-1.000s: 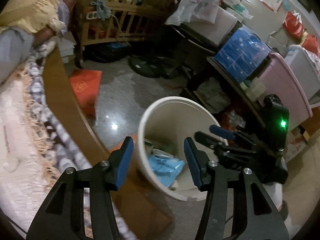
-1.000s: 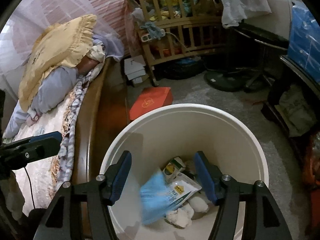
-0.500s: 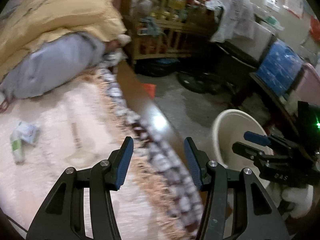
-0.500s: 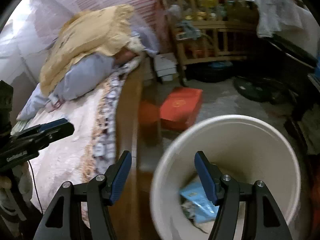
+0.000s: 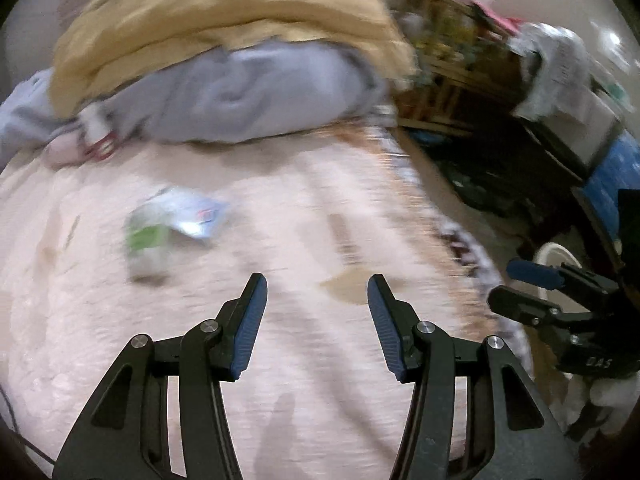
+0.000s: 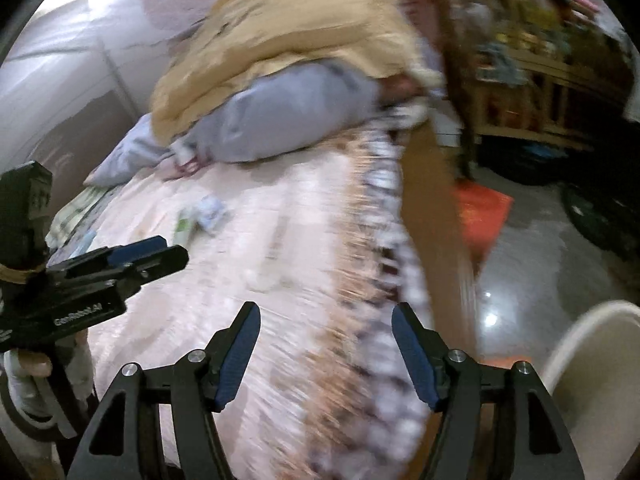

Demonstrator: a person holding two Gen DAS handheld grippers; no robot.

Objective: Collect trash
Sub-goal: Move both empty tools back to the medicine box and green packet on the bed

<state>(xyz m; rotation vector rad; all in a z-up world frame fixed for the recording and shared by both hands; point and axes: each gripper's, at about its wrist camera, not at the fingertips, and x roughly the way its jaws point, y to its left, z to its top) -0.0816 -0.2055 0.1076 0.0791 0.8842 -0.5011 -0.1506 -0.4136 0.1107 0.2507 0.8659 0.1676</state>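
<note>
A crumpled green, white and blue wrapper [image 5: 172, 224] lies on the pink bed cover [image 5: 280, 208]; it also shows in the right wrist view [image 6: 200, 214]. My left gripper [image 5: 317, 312] is open and empty above the cover, right of and nearer than the wrapper. My right gripper [image 6: 326, 344] is open and empty over the bed's fringed edge. The white trash bin [image 6: 596, 364] stands on the floor at the lower right; only its rim shows in the left wrist view [image 5: 554, 250]. Both views are blurred.
A yellow blanket [image 5: 224, 16] and a grey pillow [image 5: 248, 96] lie at the head of the bed. A wooden bed rail [image 6: 436, 200], a red box [image 6: 480, 212] on the floor and a wooden crib [image 6: 540, 64] are to the right.
Both grippers have swung left from over the bin to over the bed. The wrapper on the cover has come into view. Both stay open and empty.
</note>
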